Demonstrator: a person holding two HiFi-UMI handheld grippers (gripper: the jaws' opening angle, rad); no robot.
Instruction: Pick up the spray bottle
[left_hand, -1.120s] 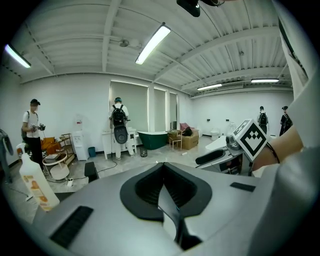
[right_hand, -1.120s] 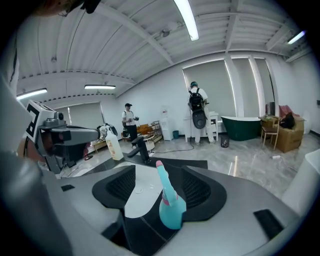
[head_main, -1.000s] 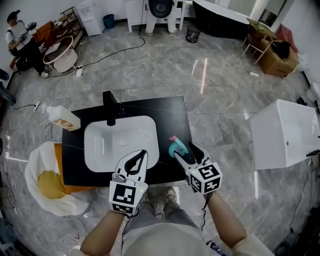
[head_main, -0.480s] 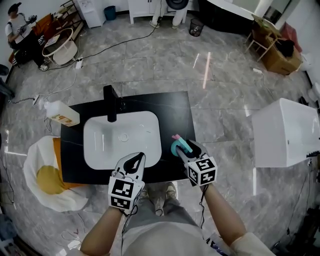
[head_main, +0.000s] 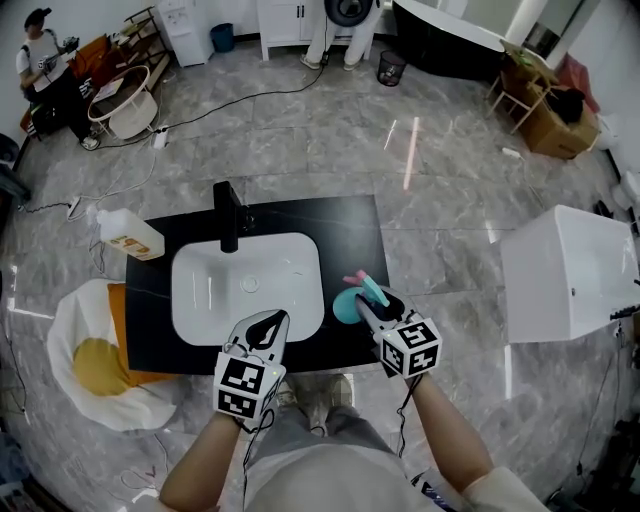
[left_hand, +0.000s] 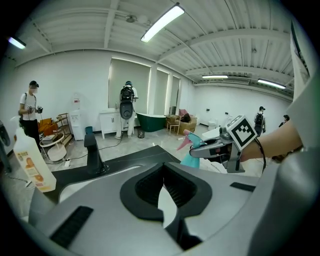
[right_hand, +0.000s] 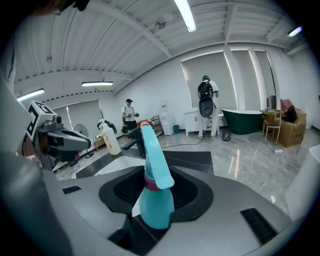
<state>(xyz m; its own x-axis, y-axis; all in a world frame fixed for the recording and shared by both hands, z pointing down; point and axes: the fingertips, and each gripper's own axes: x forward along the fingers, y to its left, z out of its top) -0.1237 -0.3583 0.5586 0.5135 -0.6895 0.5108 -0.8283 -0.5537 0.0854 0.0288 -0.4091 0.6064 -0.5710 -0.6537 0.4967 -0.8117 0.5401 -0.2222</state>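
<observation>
Jaws on the right gripper (right_hand: 154, 172) are closing, with the teal spray bottle (right_hand: 156, 205) standing right between them. The black pads sit just beside the bottle's round body on both sides. From the right gripper view I wouldn't call it a squeeze yet, more like a very snug fit. The bottle is upright. Its pink collar and long teal trigger head stick up above the jaws, and the body sits deep in the throat of the gripper rather than out at the tips.

From the head view, the bottle sits on the near right part of the black countertop (head_main: 350, 225), just to the right of the white sink (head_main: 290, 260). The right gripper comes at it from the near side, pointing down at a slant.

The left gripper (left_hand: 161, 167) is doing nothing exciting. Its jaws are pressed together at the tips with nothing in them, only a thin sliver of white sink showing through the gap lower down. It hovers over the near edge of the sink, to the left of the bottle and well apart from it. In the left gripper view you can see the bottle and the other gripper off to the right.

Other stuff around: a black faucet (head_main: 228, 215) at the far side of the sink, a white bottle (head_main: 130, 237) with an orange label at the far left corner of the counter, and a fried-egg-looking rug (head_main: 90, 360) on the floor to the left.
</observation>
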